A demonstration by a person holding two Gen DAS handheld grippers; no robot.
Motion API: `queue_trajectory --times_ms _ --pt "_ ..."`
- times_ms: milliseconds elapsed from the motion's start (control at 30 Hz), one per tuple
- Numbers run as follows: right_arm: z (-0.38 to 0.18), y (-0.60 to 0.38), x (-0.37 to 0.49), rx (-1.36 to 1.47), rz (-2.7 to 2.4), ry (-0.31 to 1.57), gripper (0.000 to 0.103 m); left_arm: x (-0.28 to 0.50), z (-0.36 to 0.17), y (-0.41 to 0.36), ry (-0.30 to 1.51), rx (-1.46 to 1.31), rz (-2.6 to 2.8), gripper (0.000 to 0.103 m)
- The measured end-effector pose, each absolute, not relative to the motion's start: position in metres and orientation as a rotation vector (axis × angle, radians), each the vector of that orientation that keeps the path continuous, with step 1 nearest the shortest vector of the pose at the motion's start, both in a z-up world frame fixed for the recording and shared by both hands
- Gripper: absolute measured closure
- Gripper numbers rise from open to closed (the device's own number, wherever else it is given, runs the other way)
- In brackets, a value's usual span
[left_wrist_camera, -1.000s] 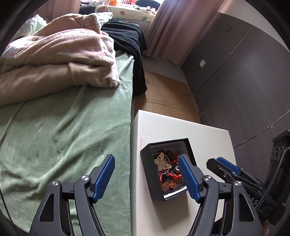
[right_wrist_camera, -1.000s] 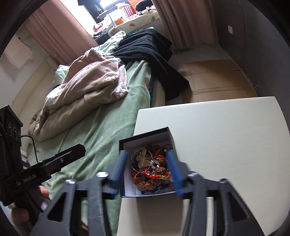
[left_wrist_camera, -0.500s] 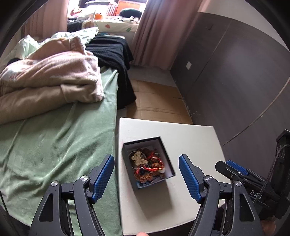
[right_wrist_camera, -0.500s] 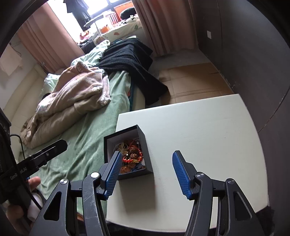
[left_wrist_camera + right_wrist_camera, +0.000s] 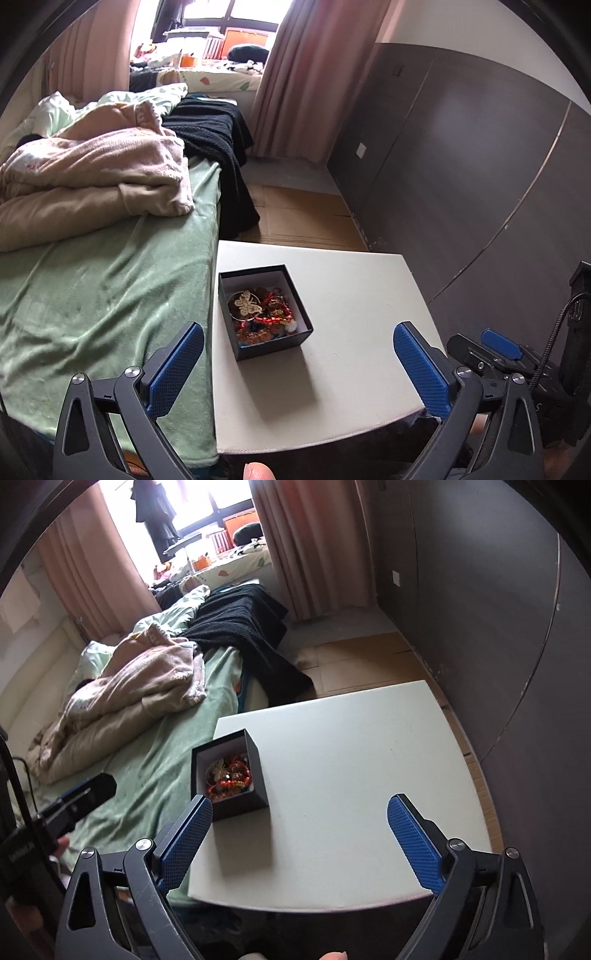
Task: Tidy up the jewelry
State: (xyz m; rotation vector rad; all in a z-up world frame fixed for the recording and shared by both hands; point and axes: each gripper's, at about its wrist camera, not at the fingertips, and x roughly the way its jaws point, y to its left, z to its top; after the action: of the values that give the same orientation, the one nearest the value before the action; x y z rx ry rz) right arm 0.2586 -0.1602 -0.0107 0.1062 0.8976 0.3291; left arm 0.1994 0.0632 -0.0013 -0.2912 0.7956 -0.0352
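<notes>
A black open box (image 5: 267,341) stands on the white table (image 5: 351,295) near its left edge, also in the right wrist view (image 5: 258,775). It holds a pile of jewelry (image 5: 264,314): a pale butterfly piece, red beads and gold pieces, which also show in the right wrist view (image 5: 229,775). My left gripper (image 5: 297,365) is open and empty, above the table's near side, pulled back from the box. My right gripper (image 5: 299,840) is open and empty, held above the table's near edge to the right of the box.
A bed with a green sheet (image 5: 92,295), pink and beige blankets (image 5: 92,177) and a black throw (image 5: 218,147) lies left of the table. A dark wall (image 5: 461,166) runs along the right. Brown floor (image 5: 295,218) lies beyond the table.
Both grippers have pulled back and up from the box. The right gripper, which stood around the box, has opened wide and let it go. The box stays on the table.
</notes>
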Motion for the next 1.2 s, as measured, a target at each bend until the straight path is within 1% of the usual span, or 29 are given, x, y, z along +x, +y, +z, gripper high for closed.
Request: queue_trajectory --times_ms 33,267,567,833,1200 --pt "-0.010 -0.162 0.255 0.097 0.319 0.887 0.000 0.196 0.001 0.059 0.790 -0.286 -0.044 0.001" --pt "-0.007 -0.182 0.238 0.122 0.306 0.846 0.000 0.168 0.004 0.034 0.730 -0.205 -0.042 0.001" --pt "-0.018 -0.195 0.215 0.107 0.321 0.830 0.000 0.139 -0.013 0.040 0.687 -0.195 -0.010 0.001" --pt "-0.026 -0.207 0.198 0.137 0.328 0.812 0.000 0.127 -0.024 0.033 0.696 -0.150 -0.036 0.001" --pt "-0.031 -0.208 0.191 0.123 0.315 0.799 0.000 0.123 -0.018 0.030 0.652 -0.143 -0.017 0.001"
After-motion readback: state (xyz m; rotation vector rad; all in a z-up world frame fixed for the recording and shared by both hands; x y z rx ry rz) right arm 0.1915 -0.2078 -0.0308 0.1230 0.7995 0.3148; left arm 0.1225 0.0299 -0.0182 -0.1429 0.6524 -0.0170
